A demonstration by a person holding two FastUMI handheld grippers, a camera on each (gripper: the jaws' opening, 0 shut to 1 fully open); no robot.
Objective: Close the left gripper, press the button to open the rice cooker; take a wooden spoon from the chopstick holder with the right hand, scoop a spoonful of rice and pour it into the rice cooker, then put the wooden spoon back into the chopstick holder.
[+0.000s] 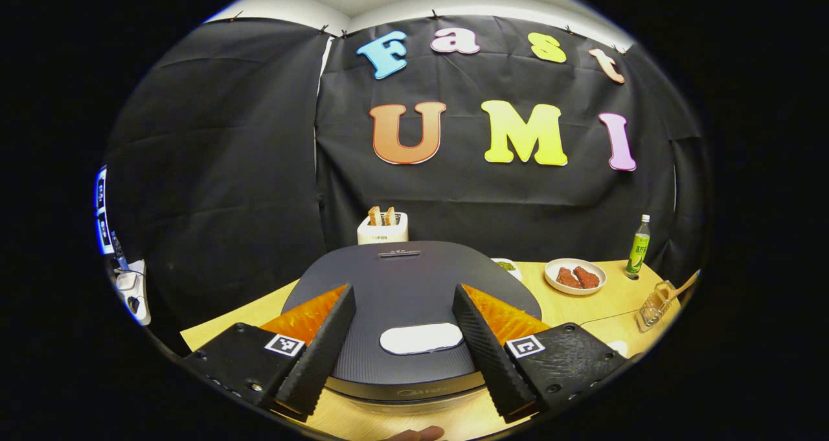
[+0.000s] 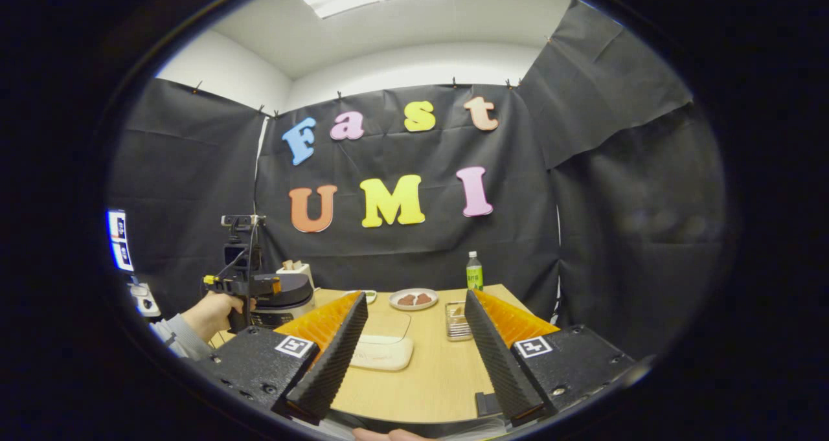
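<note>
The dark grey rice cooker (image 1: 401,279) sits right in front of my left gripper (image 1: 403,289), lid down. Its white oval button (image 1: 421,338) lies between the two fingers, which stand wide apart over the lid; the left gripper is open. The wooden spoon (image 1: 680,289) leans in the clear chopstick holder (image 1: 654,306) at the table's right edge. My right gripper (image 2: 415,295) is open and holds nothing, hovering over the table's near side. From the right gripper view, the holder (image 2: 458,321) is just ahead, and a hand (image 2: 207,315) holds the left gripper (image 2: 243,285) at the cooker (image 2: 285,298).
A white toaster (image 1: 382,228) with bread stands behind the cooker. A plate of brown pieces (image 1: 575,276), a small green-filled dish (image 1: 507,266) and a green bottle (image 1: 638,245) sit at the back right. A white rectangular dish (image 2: 382,353) lies on the wooden table (image 2: 427,376).
</note>
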